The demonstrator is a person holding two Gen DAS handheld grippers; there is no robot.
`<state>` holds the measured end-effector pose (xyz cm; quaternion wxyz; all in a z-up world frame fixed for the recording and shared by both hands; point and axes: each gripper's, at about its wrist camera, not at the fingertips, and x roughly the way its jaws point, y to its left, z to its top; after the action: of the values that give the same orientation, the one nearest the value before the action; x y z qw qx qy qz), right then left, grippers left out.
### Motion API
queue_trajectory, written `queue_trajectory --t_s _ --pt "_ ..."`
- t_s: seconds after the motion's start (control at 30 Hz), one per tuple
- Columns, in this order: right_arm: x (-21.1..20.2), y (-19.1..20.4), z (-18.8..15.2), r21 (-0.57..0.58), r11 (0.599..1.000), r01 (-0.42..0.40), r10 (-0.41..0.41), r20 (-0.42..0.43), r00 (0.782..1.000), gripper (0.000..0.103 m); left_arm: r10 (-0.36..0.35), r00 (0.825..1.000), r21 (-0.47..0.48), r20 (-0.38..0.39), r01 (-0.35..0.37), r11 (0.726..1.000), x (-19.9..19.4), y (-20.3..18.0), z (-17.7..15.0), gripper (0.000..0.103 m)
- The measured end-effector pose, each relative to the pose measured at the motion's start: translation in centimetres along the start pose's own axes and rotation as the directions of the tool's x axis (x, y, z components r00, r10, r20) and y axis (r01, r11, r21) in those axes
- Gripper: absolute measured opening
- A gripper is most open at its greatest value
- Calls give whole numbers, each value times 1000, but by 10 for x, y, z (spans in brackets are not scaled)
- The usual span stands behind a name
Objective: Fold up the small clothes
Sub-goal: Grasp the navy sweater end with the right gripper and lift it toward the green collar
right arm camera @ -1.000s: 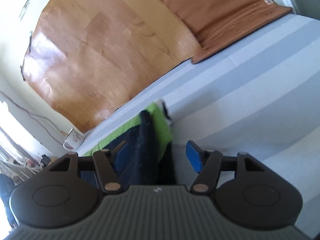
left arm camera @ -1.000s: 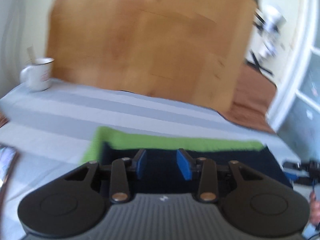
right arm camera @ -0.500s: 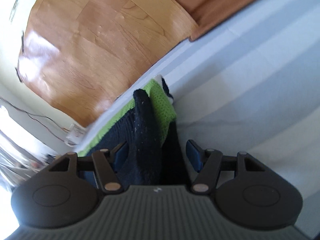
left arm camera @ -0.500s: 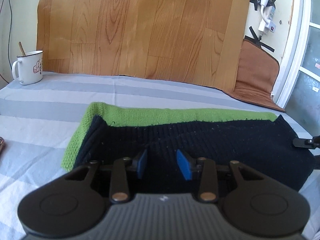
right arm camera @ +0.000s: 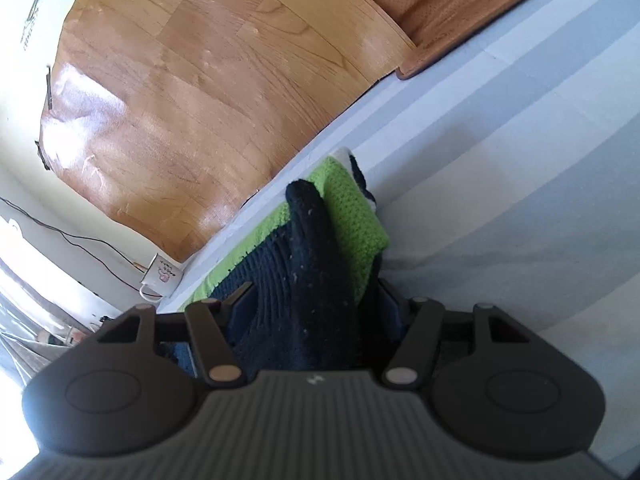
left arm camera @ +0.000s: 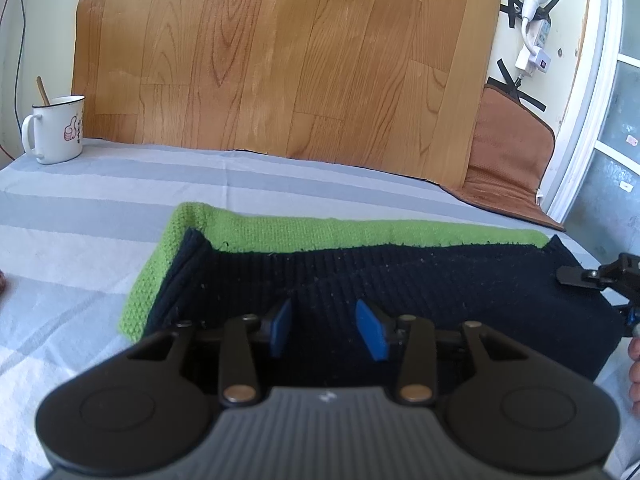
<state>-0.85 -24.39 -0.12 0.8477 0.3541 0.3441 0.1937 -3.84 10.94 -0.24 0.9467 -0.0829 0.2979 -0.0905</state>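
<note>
Lying crosswise on the grey striped bed [left arm camera: 100, 216], the dark navy ribbed knit garment with a green knitted border [left arm camera: 400, 280] is running left to right, its right end sitting between the right gripper [right arm camera: 316, 308] fingers, while the left gripper [left arm camera: 326, 326] is hovering narrowly parted over its near edge.

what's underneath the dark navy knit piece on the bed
A green knit layer lies under the navy knit, showing along its far and left edges. How far the green extends underneath is covered.
</note>
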Motion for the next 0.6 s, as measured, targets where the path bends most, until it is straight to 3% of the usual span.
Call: queue_trajectory --t_s 0.03,0.17,0.37,0.5,0.6 --pt "2 1 0 -6 1000 2 -2 -6 1000 61 -2 1000 -2 0 2 1000 0 0 0 39" --pt "9 -6 0 68 998 0 4 -56 998 28 -6 1000 -8 2 6 1000 0 1 0 39" --pt "-11 22 0 52 997 -50 51 -12 999 24 -8 1000 -10 3 8 1000 0 2 0 39" --pt "-23 75 -1 -90 992 -87 87 -13 996 24 -50 999 -56 9 50 997 -4 10 2 41" --pt "-16 121 -8 -206 972 -113 101 -67 993 24 -108 993 -162 55 115 980 -22 28 5 47"
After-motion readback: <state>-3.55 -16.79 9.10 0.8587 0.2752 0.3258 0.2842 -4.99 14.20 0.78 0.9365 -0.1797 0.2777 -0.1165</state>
